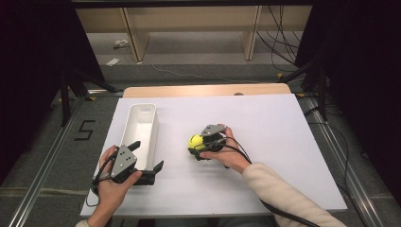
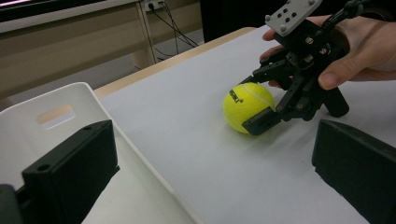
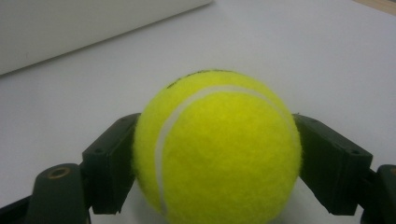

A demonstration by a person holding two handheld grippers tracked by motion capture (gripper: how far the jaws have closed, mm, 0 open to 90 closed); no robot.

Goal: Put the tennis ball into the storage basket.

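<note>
Yellow tennis ball (image 1: 195, 141) on white table sheet (image 1: 265, 142), mid-table, right of white bin (image 1: 142, 130). We note right gripper (image 1: 202, 147) jaws closed against ball's two sides, ball between them and apparently on sheet (contact underneath hard to confirm). We judge grasp made; lift and carry toward bin left. Left gripper (image 1: 147, 161) by bin's near end, jaws wide, holding nothing. Ball round, no long axis; black print faces up.
</note>
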